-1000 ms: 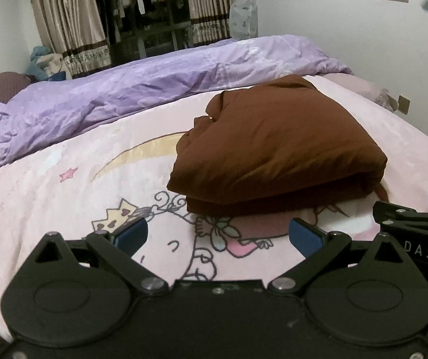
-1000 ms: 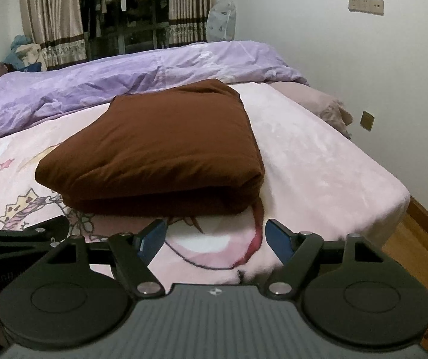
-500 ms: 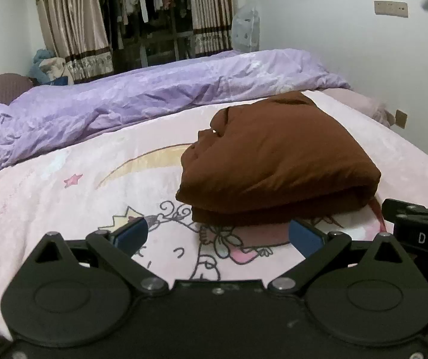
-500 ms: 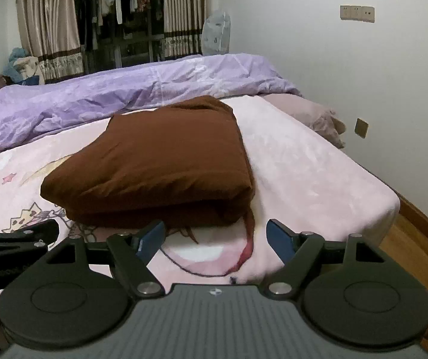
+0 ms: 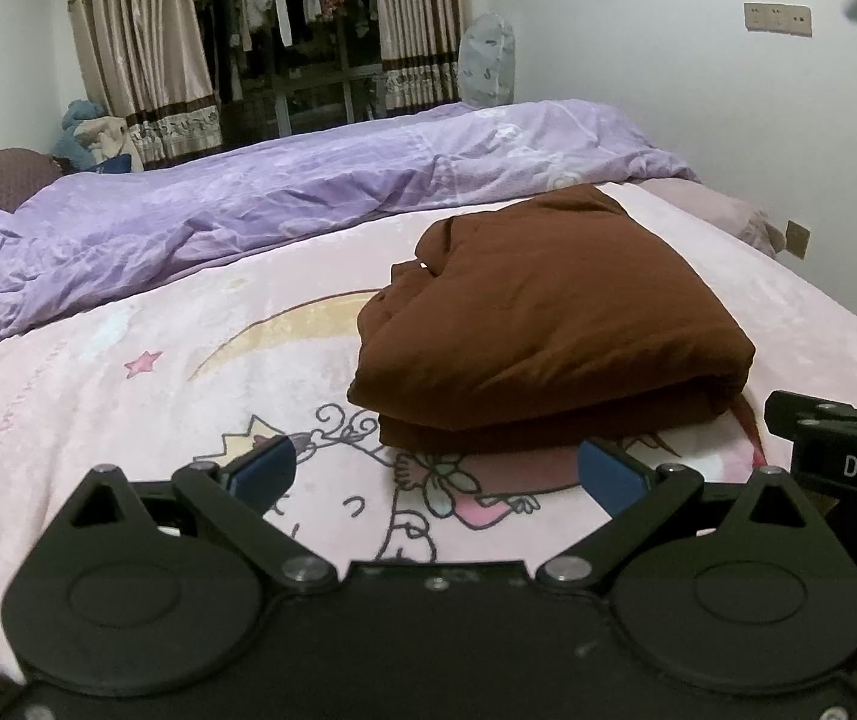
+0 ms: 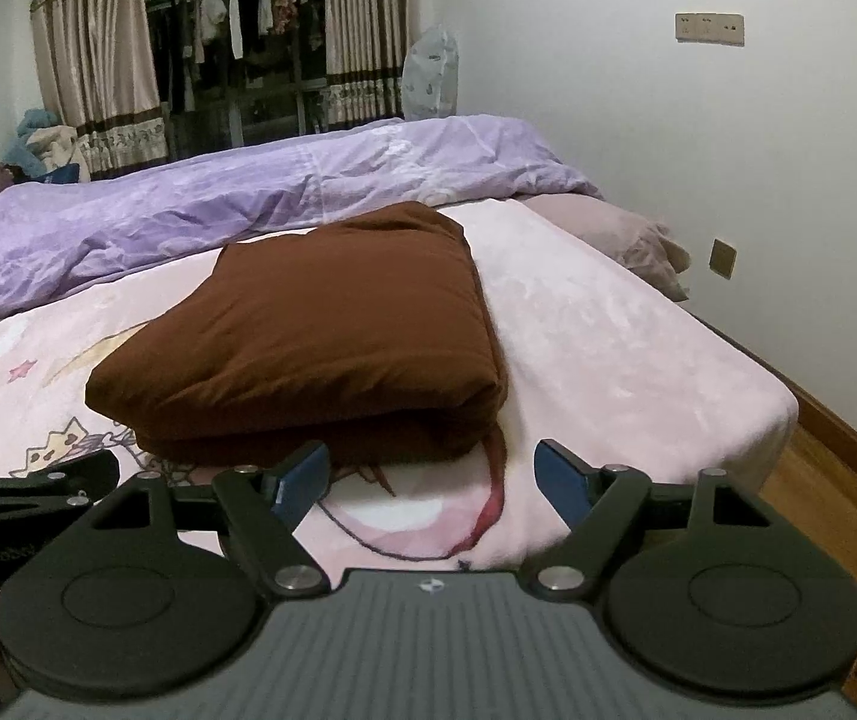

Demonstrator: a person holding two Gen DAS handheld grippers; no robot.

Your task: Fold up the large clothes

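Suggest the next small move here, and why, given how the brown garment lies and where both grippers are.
Probably keep both grippers off. The brown garment already lies in a compact layered stack on the pink blanket. The left gripper and right gripper are open, empty and short of it.

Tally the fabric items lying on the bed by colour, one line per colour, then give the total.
Brown: 1, the folded garment
Purple: 1, the rumpled duvet along the far side
Pink: 1, the cartoon-print blanket spread under the garment
Dusty mauve: 1, the pillow by the wall
Total: 4
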